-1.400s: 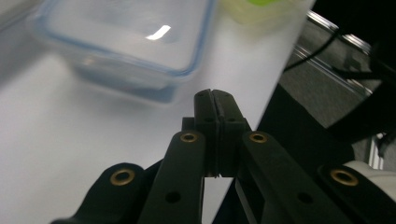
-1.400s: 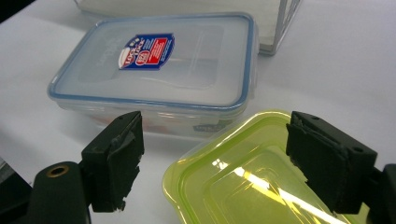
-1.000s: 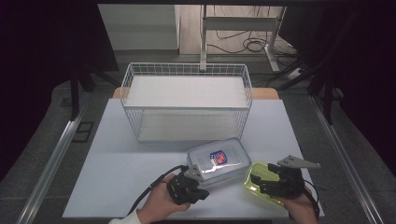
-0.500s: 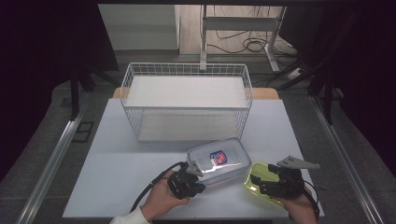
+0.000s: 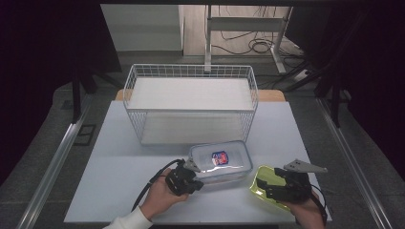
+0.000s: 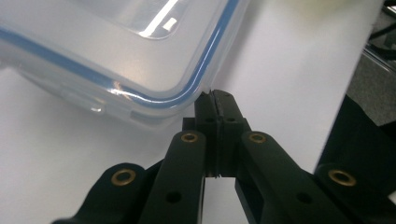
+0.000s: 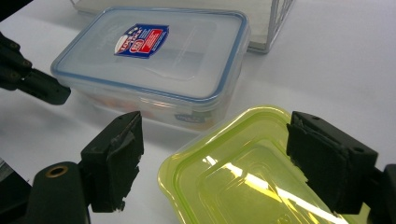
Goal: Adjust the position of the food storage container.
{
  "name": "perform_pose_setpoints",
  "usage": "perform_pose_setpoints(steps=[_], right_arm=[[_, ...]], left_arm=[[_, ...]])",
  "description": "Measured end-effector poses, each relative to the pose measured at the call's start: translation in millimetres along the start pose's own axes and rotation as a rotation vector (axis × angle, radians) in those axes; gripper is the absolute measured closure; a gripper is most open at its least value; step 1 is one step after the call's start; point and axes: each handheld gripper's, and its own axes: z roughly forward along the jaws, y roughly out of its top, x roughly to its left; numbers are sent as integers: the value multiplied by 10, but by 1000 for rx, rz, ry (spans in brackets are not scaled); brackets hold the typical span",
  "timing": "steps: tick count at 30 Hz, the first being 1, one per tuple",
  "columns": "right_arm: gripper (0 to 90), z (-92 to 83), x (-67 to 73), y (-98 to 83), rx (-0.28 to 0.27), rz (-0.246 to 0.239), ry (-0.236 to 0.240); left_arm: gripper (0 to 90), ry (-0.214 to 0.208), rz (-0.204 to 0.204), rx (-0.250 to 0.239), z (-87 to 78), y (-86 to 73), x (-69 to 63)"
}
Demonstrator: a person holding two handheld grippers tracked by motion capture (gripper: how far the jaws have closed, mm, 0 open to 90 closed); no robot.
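A clear lidded box [image 5: 220,161] with a blue seal and a red-and-blue label lies on the white table in front of the wire basket. My left gripper [image 5: 196,177] is at its near-left corner. In the left gripper view the jaws are shut with nothing between them, and the gripper [image 6: 215,97] touches the clear box [image 6: 126,51] at its rounded corner. A yellow-green lidded box [image 5: 261,187] lies to the right. My right gripper [image 7: 219,154] is open, its jaws on either side of the yellow-green box [image 7: 238,177]. The clear box [image 7: 154,56] sits just beyond it.
A white wire basket [image 5: 191,71] stands at the back middle of the table [image 5: 119,162] and holds nothing. Its corner [image 7: 271,28] is close behind the clear box. The table's front edge is near both hands. Cables lie on the floor behind.
The clear box has turned from a tilted lie to nearly square with the table edge, with the left gripper against its corner. The right gripper has stayed over the yellow-green box.
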Motion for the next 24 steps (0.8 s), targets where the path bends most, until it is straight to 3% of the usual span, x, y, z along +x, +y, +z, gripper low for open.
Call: perform_pose_setpoints(steps=[6,7,9,15,17,18,19,23,24], right_arm=[[191,5,3,1,1,0,-1],[191,5,3,2,1,0,-2],[191,-2,3,2,1,1,1],[205,-31,-13,13,-12,17,0],[212,-26,-9,15,-13,31,7],[216,-25,-4,20,-15,41,15],[220,-26,3,27,-18,50,19],[260,-34,51,108,-42,75,10],[287,-17,94,180,-41,84,0]], left_arm=[[900,22,-28,-14,-31,-20,159],[900,26,-17,-1,-45,-19,189],[900,19,-38,-7,-52,-22,216],[900,32,-42,-31,-96,-72,221],[900,13,-34,-37,-150,-107,201],[900,0,-57,-60,-169,-130,163],[900,3,-43,-57,-211,-151,156],[818,9,-61,-117,-426,-196,157],[721,16,-66,-131,-483,-195,169]])
